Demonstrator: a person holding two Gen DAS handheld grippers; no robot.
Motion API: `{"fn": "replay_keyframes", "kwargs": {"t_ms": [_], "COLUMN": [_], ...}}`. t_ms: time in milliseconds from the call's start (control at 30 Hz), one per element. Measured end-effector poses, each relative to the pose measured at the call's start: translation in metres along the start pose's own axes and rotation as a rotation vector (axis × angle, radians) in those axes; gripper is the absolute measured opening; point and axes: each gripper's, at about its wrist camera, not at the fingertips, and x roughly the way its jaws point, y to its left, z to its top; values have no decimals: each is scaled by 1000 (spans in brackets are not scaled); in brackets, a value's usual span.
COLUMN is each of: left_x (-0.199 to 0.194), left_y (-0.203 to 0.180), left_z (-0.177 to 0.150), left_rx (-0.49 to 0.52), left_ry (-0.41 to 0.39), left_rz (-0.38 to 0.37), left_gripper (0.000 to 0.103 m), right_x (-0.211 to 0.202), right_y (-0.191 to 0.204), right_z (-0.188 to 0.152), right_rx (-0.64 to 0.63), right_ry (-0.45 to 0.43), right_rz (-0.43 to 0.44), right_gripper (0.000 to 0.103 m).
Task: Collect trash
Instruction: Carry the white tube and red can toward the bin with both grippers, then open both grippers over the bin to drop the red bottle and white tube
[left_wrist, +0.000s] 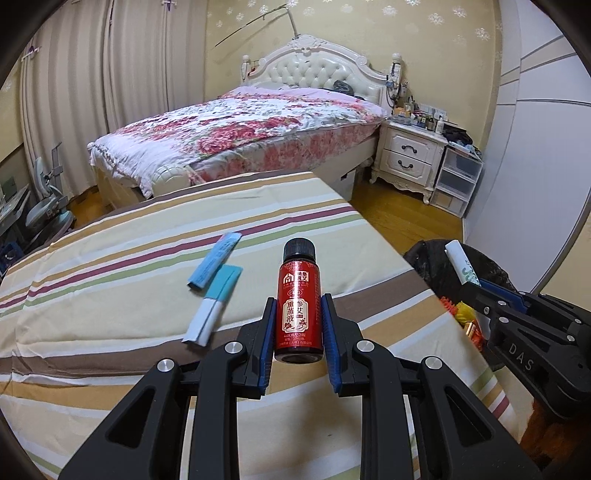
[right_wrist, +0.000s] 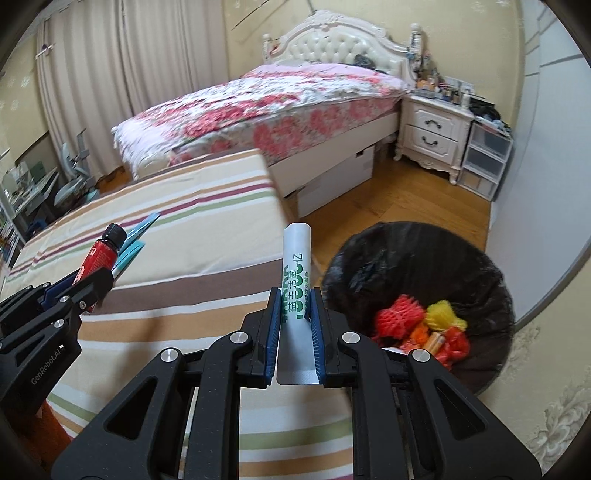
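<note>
Red glass bottle (left_wrist: 297, 304) clamped in left gripper (left_wrist: 297, 325); white tube (right_wrist: 296, 280) pinched in right gripper (right_wrist: 295, 325), bin (right_wrist: 491, 280) just right of it. Risk: smooth tube slips free short of the bin. Count: one bottle, one tube, two blue packets (left_wrist: 214, 264) ahead-left on striped worktop (left_wrist: 110, 295).

Between the blue pads of the black left gripper (left_wrist: 298, 325) is a red bottle (left_wrist: 298, 306) with a black cap and a pale label panel, and the black right gripper (right_wrist: 295, 321) holds a white tube (right_wrist: 296, 273) with green lettering. Beneath both lies a cream cloth (left_wrist: 110, 266) striped brown, tan, maroon and green, with two blue-and-white packets (left_wrist: 216, 280) ahead-left of the left gripper. Right of the right gripper, a black-lined bin (right_wrist: 388, 258) holds red, yellow and orange scraps (right_wrist: 421, 325).
</note>
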Motion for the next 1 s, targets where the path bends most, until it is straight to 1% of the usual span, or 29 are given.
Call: {"fn": "replay_keyframes", "kwargs": {"t_ms": [133, 433, 633, 900, 967, 1000], "left_x": [8, 34, 51, 71, 73, 74], "left_y": [-29, -96, -127, -148, -151, -152], "left_z": [9, 26, 31, 35, 35, 35], "left_rx": [38, 123, 179, 228, 237, 237], "left_ry": [-12, -11, 2, 18, 22, 21], "left_rz": [-41, -118, -132, -130, -127, -123], "left_gripper": [25, 25, 25, 25, 31, 43], "right_x": [-7, -6, 3, 18, 21, 22], "right_y": [-33, -84, -107, -131, -134, -135], "right_z": [4, 5, 4, 7, 6, 5], "right_rx": [45, 112, 152, 198, 208, 212], "right_ry": [-23, -30, -22, -4, -3, -4], "right_rz": [-48, -125, -150, -178, -184, -188], "right_gripper": [16, 16, 16, 16, 17, 17]}}
